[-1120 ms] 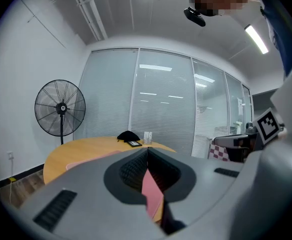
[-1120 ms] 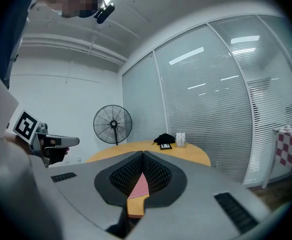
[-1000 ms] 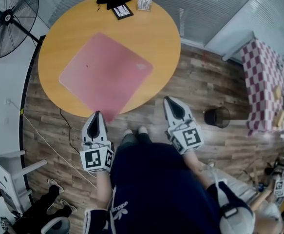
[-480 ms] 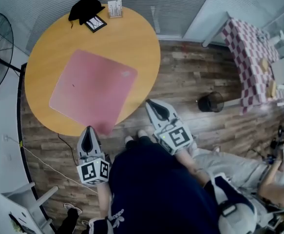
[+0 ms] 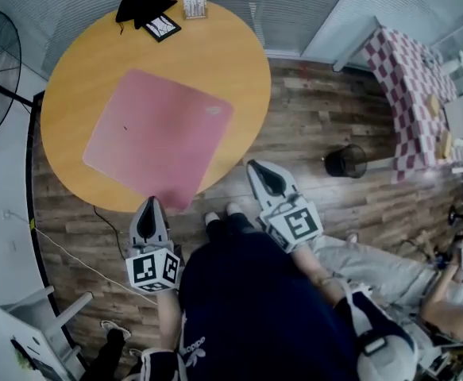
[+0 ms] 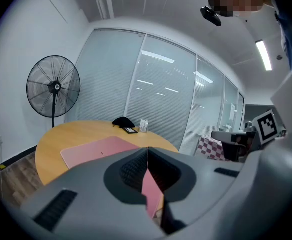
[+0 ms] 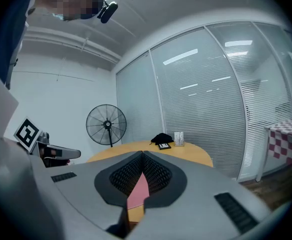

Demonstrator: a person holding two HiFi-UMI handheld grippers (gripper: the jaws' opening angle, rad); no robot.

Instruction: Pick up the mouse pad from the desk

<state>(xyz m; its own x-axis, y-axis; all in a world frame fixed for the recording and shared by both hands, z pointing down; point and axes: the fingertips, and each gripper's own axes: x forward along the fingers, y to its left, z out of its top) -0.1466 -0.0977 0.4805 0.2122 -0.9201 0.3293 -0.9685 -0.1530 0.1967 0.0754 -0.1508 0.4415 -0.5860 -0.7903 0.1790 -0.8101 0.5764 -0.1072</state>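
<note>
Left hand-held gripper (image 5: 150, 203): held low in front of the body on the person's left side, pointing forward and slightly downward; in the left gripper view (image 6: 147, 150) its jaws are pressed together along their length, tip to tip. Its marker cube (image 5: 153, 269) sits at the rear, nearest the left forearm (image 5: 167, 314), which runs back to the torso. Right hand-held gripper (image 5: 252, 167): held on the person's right side, angled forward and inward toward the left one, the two well apart. In the right gripper view (image 7: 141, 155) its jaws likewise meet at the tip. Its marker cube (image 5: 297, 224) faces upward, with the right forearm (image 5: 320, 275) behind it.
</note>
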